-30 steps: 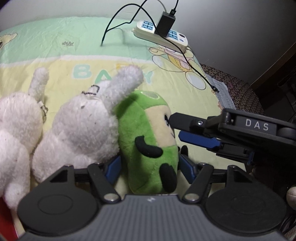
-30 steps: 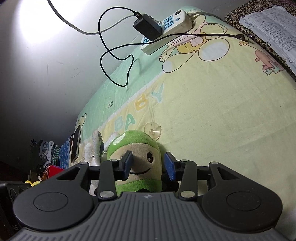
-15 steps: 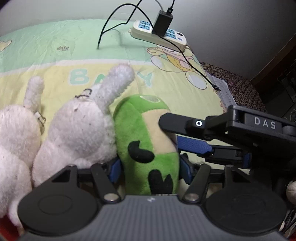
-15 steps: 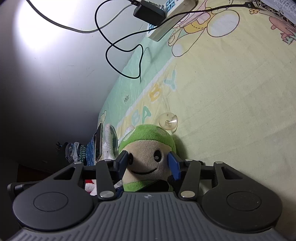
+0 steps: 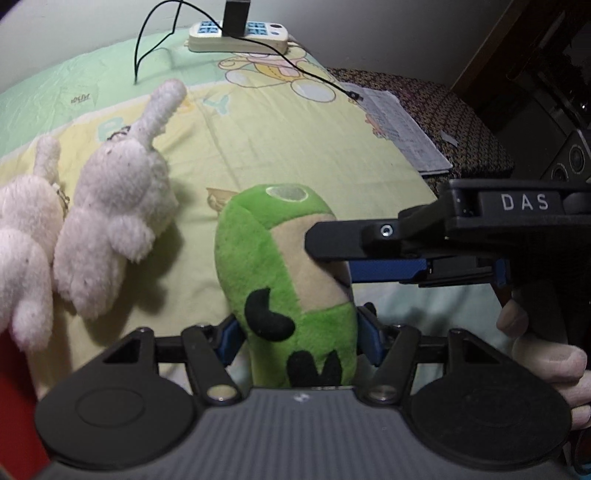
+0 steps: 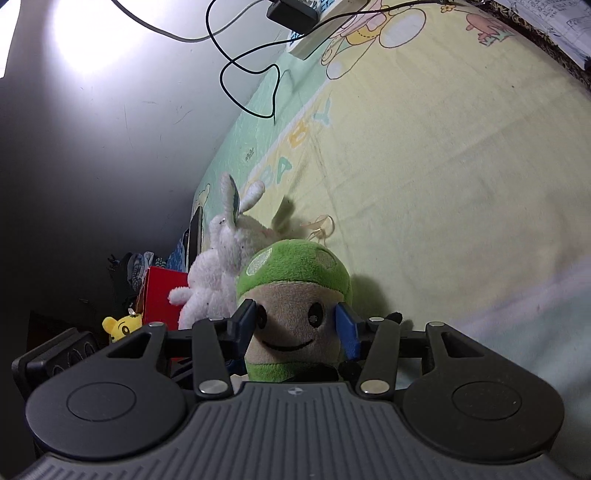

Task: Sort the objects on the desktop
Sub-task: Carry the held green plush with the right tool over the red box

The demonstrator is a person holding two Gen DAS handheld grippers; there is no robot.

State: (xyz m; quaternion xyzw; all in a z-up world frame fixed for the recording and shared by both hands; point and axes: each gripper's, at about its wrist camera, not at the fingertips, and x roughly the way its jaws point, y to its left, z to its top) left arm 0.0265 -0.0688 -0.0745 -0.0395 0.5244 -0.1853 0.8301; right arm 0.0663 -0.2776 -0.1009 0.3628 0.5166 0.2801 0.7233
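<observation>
A green plush toy (image 5: 266, 258) with a beige smiling face (image 6: 295, 332) is held between both grippers above the baby-print sheet (image 5: 277, 140). My left gripper (image 5: 300, 339) is shut on its lower body, blue pads pressed into both sides. My right gripper (image 6: 296, 326) comes in from the right in the left wrist view (image 5: 332, 258) and is shut on the toy's head, a pad at each cheek. Two white plush rabbits (image 5: 114, 206) (image 5: 26, 221) lie to the left, apart from the green toy.
A power strip (image 5: 236, 35) with a black charger and trailing cable sits at the far edge by the wall. A printed paper (image 5: 402, 133) lies at the right edge. A red box (image 6: 159, 295), a yellow toy (image 6: 118, 326) and a clear suction cup (image 6: 319, 225) are nearby. A hand (image 5: 535, 354) holds the right gripper.
The green toy has moved right, away from the white rabbits it leaned against, with both grippers on it. The left gripper's pads have closed tighter on its body.
</observation>
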